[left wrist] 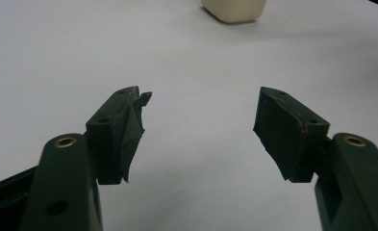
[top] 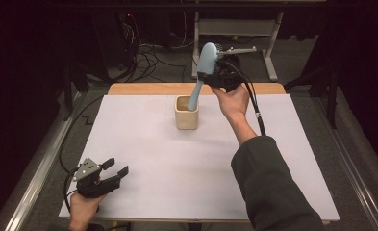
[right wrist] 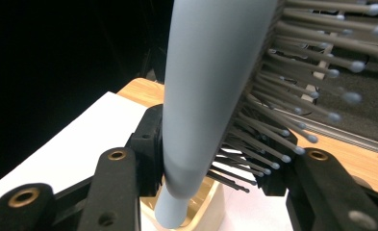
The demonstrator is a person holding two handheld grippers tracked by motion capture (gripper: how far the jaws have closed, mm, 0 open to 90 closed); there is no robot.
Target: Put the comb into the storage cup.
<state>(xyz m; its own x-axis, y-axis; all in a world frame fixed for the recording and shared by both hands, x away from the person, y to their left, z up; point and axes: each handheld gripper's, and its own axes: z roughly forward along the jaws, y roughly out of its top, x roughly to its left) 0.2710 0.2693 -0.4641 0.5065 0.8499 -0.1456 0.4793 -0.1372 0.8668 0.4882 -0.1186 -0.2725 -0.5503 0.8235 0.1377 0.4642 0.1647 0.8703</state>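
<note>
A pale blue hairbrush [top: 202,72] stands tilted with its handle down inside a cream square cup [top: 186,113] near the back middle of the white table. My right gripper [top: 211,77] is shut on the hairbrush just below its head. In the right gripper view the hairbrush [right wrist: 210,96] runs up between the jaws, bristles toward the right pad, handle tip in the cup [right wrist: 210,207]. My left gripper [top: 116,169] rests open near the front left corner, nothing between its jaws. In the left gripper view the left gripper [left wrist: 198,130] looks over bare table toward the cup [left wrist: 234,9].
The white sheet [top: 143,159] covers the table; a wooden edge [top: 143,89] shows at the back. Cables and metal stand legs [top: 270,53] lie on the floor behind. A black cable [top: 251,98] trails from the right gripper along the forearm.
</note>
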